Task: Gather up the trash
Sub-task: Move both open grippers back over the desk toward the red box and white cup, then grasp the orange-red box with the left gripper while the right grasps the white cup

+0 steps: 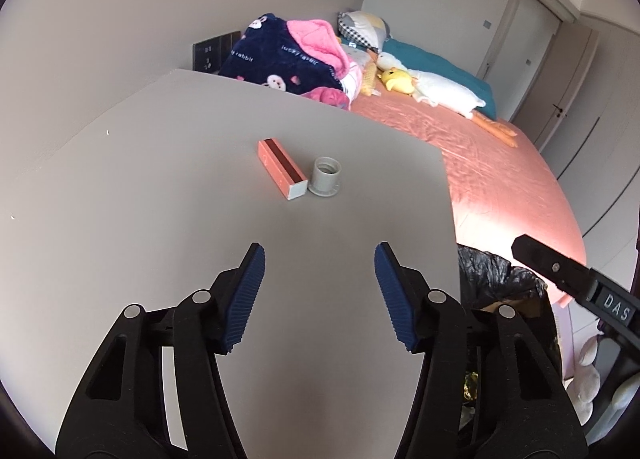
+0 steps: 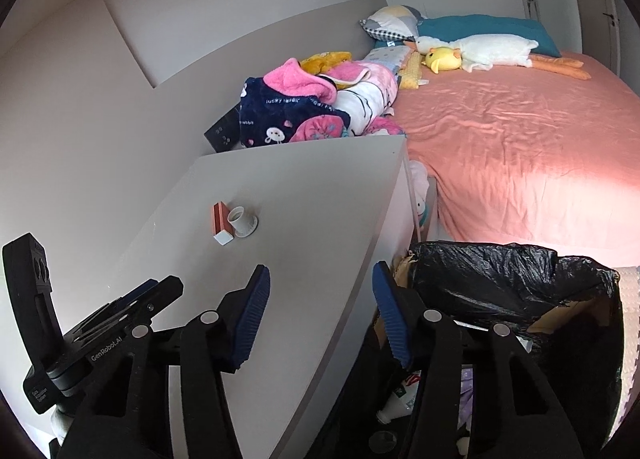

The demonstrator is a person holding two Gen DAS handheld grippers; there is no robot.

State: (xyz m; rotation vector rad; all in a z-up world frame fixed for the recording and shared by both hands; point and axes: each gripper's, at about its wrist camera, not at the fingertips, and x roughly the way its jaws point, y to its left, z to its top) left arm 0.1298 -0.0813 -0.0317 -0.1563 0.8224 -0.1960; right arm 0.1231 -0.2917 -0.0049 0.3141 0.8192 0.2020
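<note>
**Box and cap mid-tabletop, bin at lower right**

On the tabletop (image 1: pixel 160 187) a small box (image 1: pixel 282 169) lies at mid-frame, a cap (image 1: pixel 326 175) touching its right side. Right of the tabletop runs the bed (image 1: pixel 500 179) — blankets (image 1: pixel 288 55) and plush toys (image 1: pixel 432 87) piled toward upper centre. A lined bin (image 2: pixel 512 283) sits lower right, below the tabletop's edge.

A home bedroom. A bed (image 2: pixel 520 147) with a salmon-pink sheet fills the right side, with pillows (image 2: pixel 394 23) and a teal one (image 2: pixel 488 27) at its head. Plush toys lie on it: a white goose (image 2: pixel 492 49) and a yellow duck (image 2: pixel 442 58). A heap of fleece blankets (image 2: pixel 304 111) printed with rabbits sits beside a grey bedside table (image 1: pixel 200 179). Pale closet doors (image 1: pixel 524 31) line the far wall, and a bin (image 2: pixel 516 279) with a black liner stands by the bed.
</note>
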